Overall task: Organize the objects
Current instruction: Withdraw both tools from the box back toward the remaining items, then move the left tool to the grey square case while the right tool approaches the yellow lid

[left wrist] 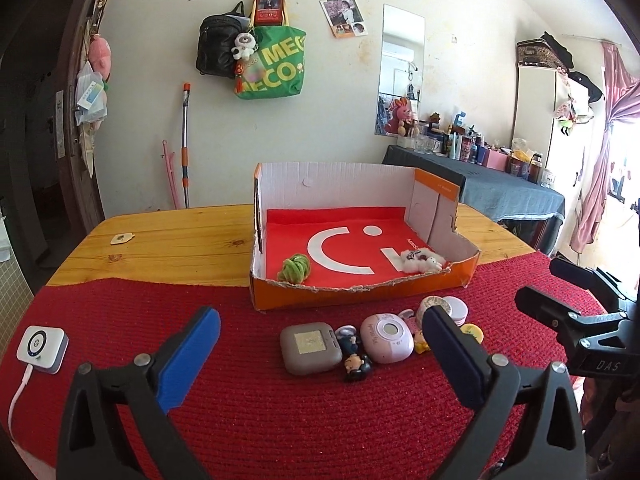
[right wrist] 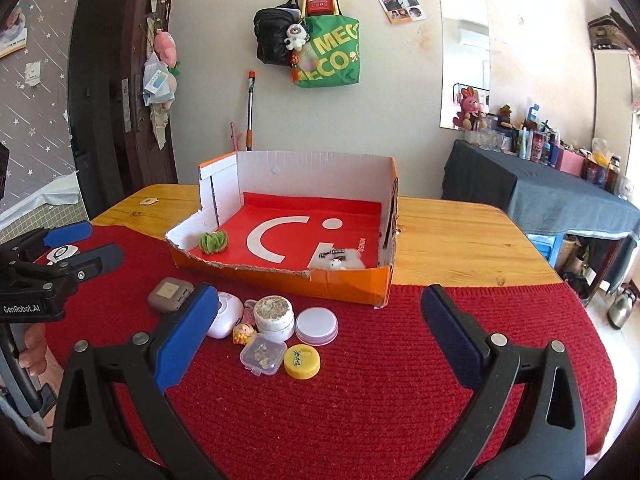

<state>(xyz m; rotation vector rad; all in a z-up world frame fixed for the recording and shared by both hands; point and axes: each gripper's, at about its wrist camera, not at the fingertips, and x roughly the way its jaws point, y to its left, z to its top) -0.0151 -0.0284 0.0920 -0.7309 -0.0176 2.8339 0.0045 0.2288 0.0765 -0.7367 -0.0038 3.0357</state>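
Both grippers, left gripper (left wrist: 320, 354) and right gripper (right wrist: 318, 330), gape empty over bare red cloth (right wrist: 360, 400) before the box's torn front edge (right wrist: 280, 276).

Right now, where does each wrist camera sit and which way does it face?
Left wrist: on the left gripper, facing the orange box over the trinkets; own open fingers show, right gripper at the right edge.
Right wrist: on the right gripper, facing the same box; own open fingers show, left gripper and a hand at left.
Shared: box, red mat, grey case, pink case.
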